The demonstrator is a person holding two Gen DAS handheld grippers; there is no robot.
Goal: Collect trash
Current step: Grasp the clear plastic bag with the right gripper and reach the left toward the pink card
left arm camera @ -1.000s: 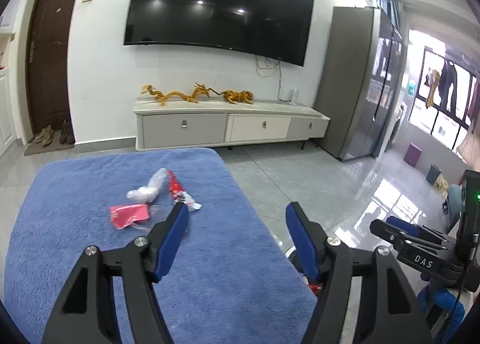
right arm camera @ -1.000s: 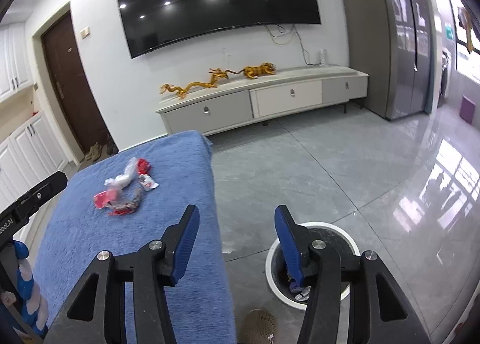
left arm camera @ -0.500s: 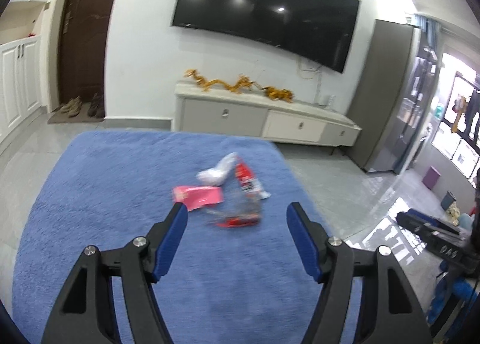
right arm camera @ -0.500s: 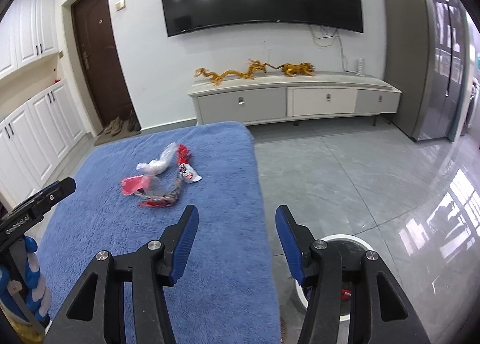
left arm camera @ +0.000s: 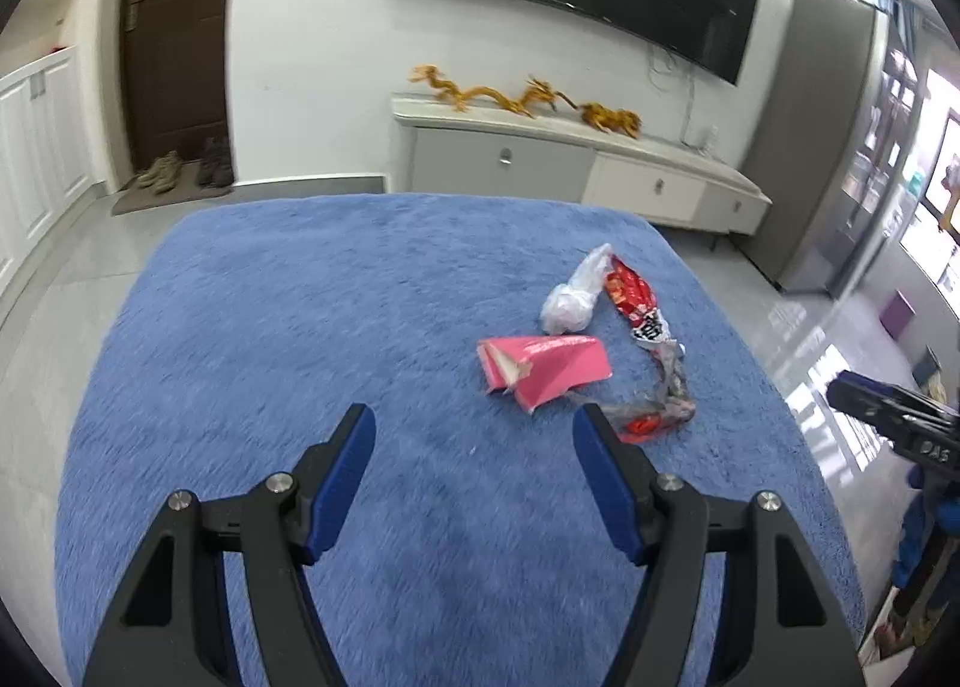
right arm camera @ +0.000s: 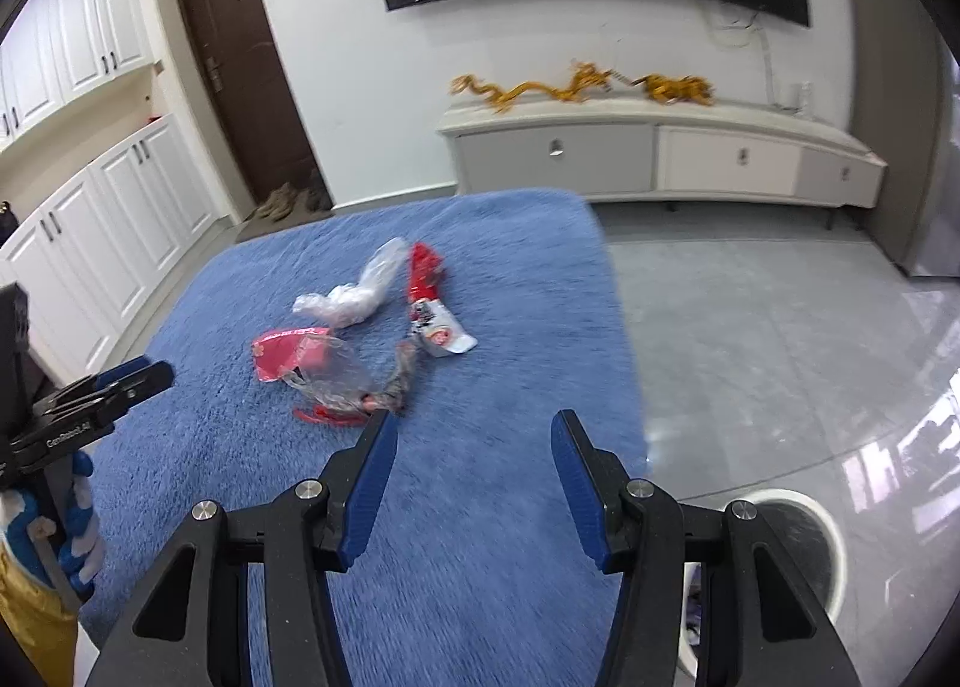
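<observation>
Trash lies in a small heap on the blue fuzzy cover (left arm camera: 300,339): a torn pink packet (left arm camera: 543,366), a crumpled clear plastic bag (left arm camera: 573,297), a long red and white wrapper (left arm camera: 637,303) and a crinkled clear and red wrapper (left arm camera: 651,408). My left gripper (left arm camera: 474,426) hangs open just short of the pink packet, with nothing between its blue pads. In the right wrist view the same heap shows as pink packet (right arm camera: 288,348), clear bag (right arm camera: 354,294) and red wrapper (right arm camera: 429,297). My right gripper (right arm camera: 474,432) is open and empty, near the crinkled wrapper (right arm camera: 354,387).
A white round bin (right arm camera: 801,543) stands on the grey tiled floor at the right of the cover. A TV cabinet (left arm camera: 570,165) with golden dragon figures runs along the far wall under a large TV. White cupboards (right arm camera: 90,219) and a dark door are at the left.
Both grippers have swung from the floor and bin side over the blue cover and come down nearer the heap of trash. Their jaws stand as wide as before.
</observation>
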